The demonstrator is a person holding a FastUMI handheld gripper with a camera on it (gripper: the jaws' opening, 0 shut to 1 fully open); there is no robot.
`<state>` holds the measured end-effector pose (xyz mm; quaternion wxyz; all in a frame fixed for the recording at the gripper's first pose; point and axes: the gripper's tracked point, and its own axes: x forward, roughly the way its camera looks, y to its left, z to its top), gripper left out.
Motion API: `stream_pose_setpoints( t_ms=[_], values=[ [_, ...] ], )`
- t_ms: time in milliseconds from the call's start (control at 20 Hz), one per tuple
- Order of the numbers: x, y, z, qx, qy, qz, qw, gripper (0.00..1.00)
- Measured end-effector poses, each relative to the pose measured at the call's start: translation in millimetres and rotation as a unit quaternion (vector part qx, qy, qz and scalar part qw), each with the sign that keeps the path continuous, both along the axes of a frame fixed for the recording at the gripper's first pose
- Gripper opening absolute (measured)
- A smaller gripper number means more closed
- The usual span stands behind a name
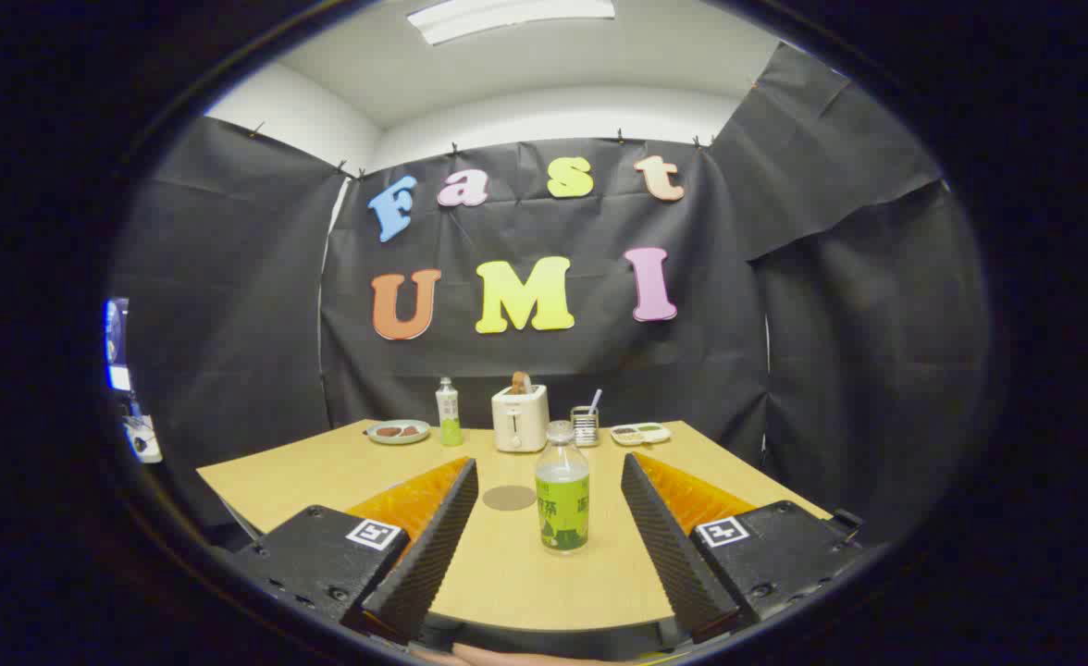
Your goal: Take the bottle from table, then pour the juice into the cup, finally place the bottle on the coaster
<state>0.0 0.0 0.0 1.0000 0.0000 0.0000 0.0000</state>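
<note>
- Light wooden table spreads beneath and beyond your gripper, whose fingers are spread wide apart, gripping nothing.
- Round brown coaster lies flat just inside your left finger.
- Clear plastic bottle with a green label stands upright between the fingers, touching neither, right of the coaster.
- Cream toaster stands well beyond them.

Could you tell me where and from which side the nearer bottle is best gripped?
Grip the bottle on its labelled body, coming straight forward. It stands upright between the open fingers of the gripper, so they should close on its round sides.
</note>
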Motion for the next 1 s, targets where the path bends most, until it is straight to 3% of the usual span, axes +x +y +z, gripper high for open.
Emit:
stream_pose_setpoints(
  t_ms=[450,1000],
  values=[
    [-19.3,-12.6,-10.0,-0.013,-0.004,0.007,1.000,1.00],
    [-5.0,-26.8,-25.5,-0.009,0.016,-0.007,1.000,1.00]
  ],
)
